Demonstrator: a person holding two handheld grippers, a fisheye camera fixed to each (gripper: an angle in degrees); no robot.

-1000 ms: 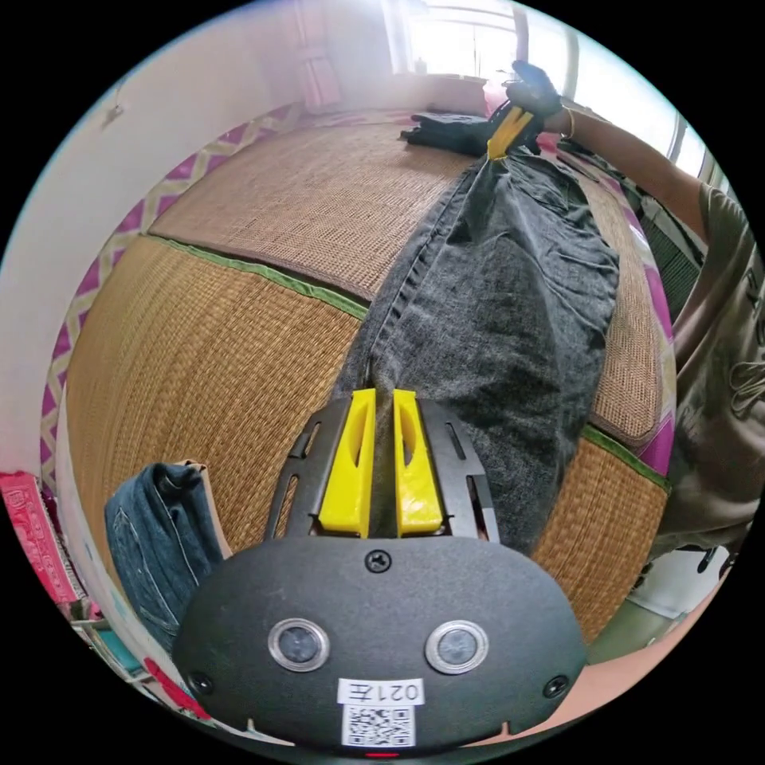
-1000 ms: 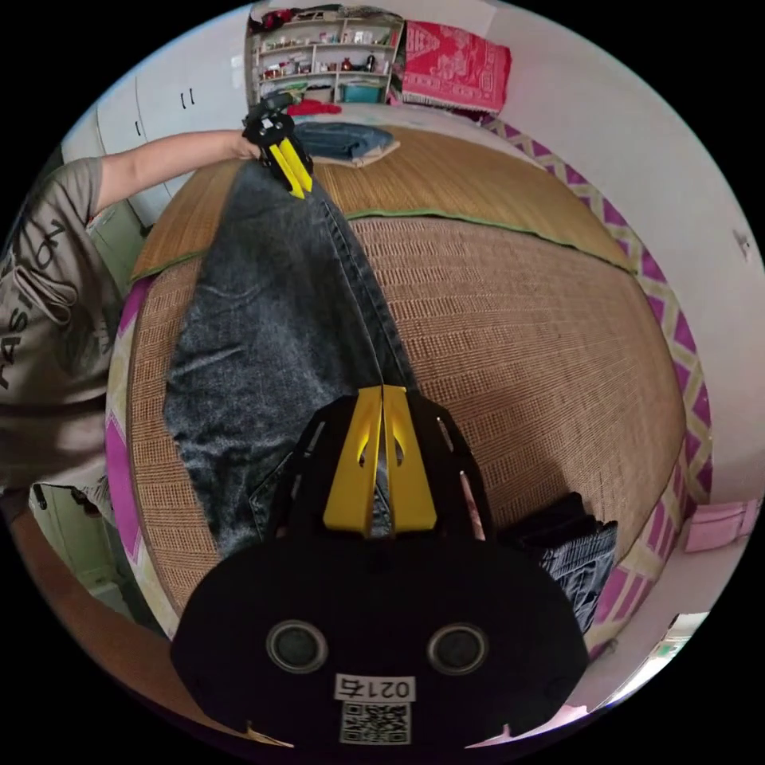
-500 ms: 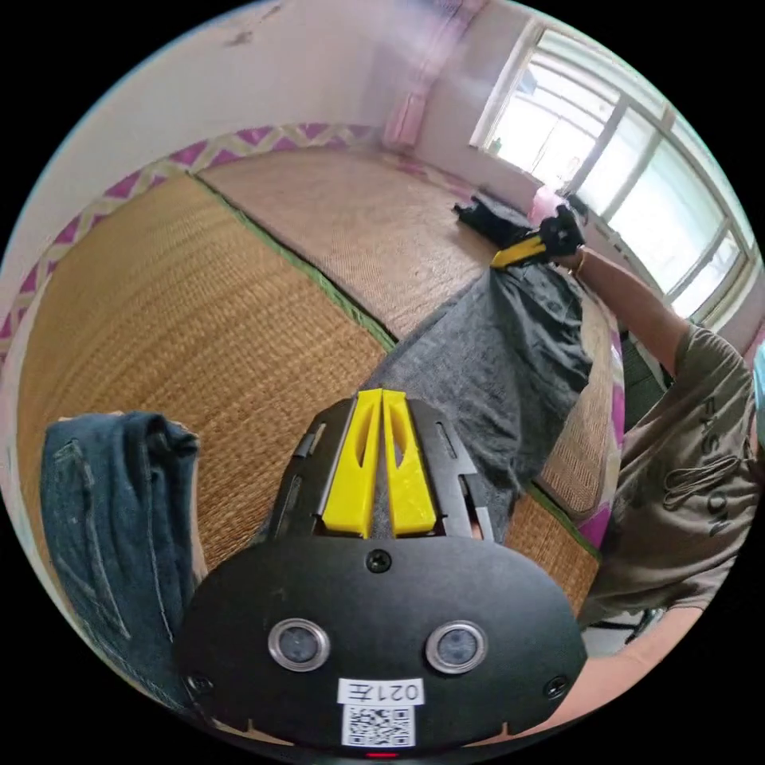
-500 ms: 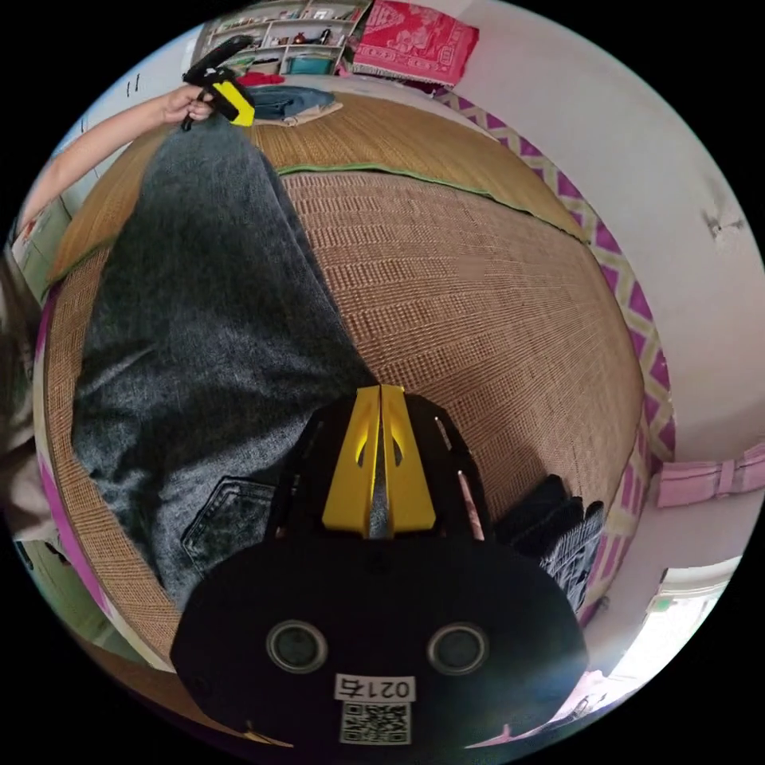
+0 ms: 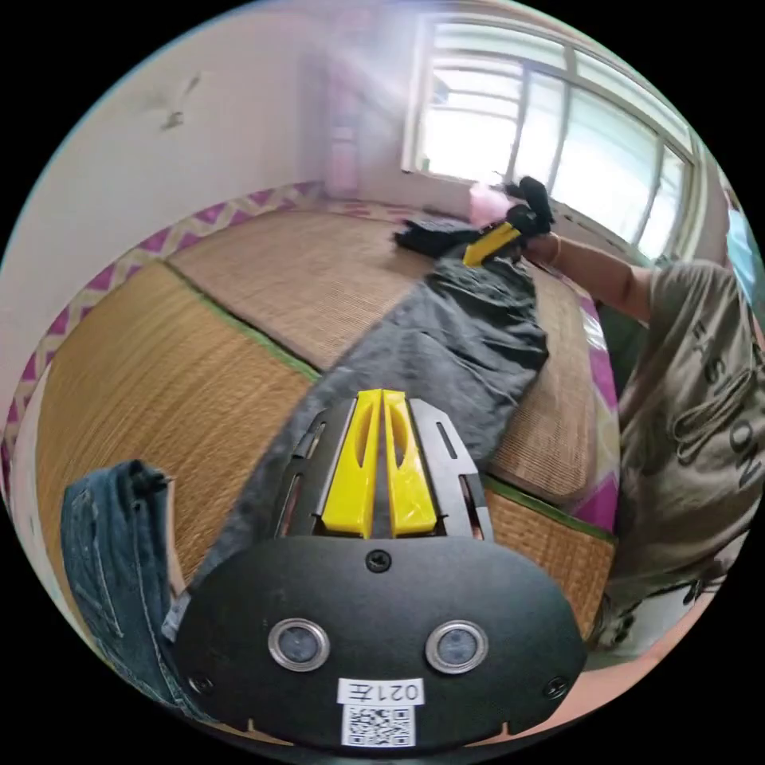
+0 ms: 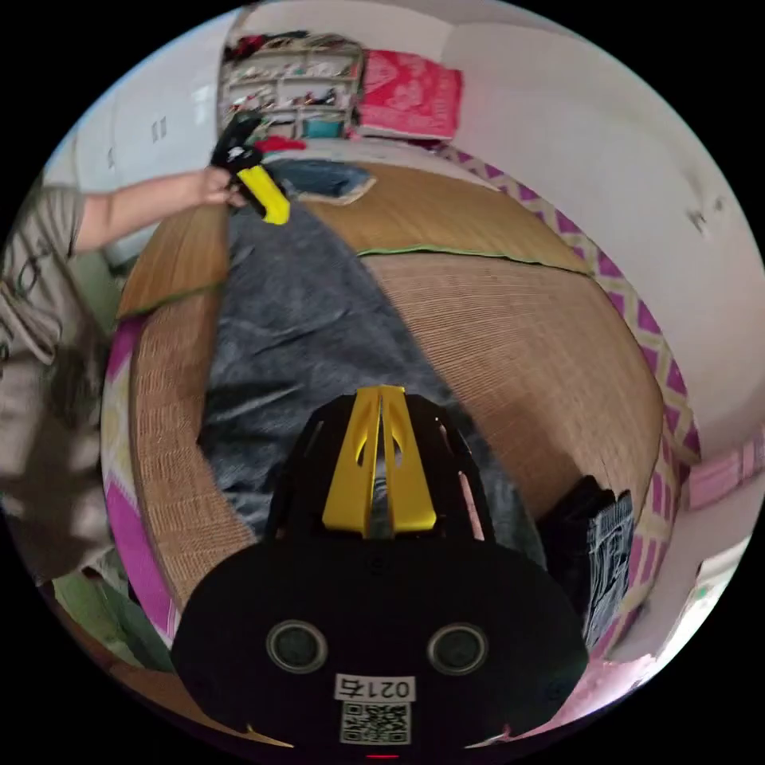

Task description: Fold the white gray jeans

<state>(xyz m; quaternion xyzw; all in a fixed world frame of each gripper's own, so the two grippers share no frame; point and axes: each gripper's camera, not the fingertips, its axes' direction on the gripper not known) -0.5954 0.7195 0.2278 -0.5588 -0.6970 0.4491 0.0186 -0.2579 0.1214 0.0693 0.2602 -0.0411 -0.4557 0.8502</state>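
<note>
Both grippers were clamped on the gray jeans [image 5: 470, 343]: the left gripper [image 5: 381, 470] at one end, the right gripper [image 6: 381, 470] at the other, cloth stretched along the woven mat [image 6: 518, 335]. Spreading seemed underway; next, lowering it flat before folding.

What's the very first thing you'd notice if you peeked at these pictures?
The long gray jeans stretched across the woven straw mat, pinched at each end by a yellow-jawed gripper: the right gripper near the camera, the left gripper far off in a person's hand. Next, the bright window behind the bed in the left gripper view.
</note>
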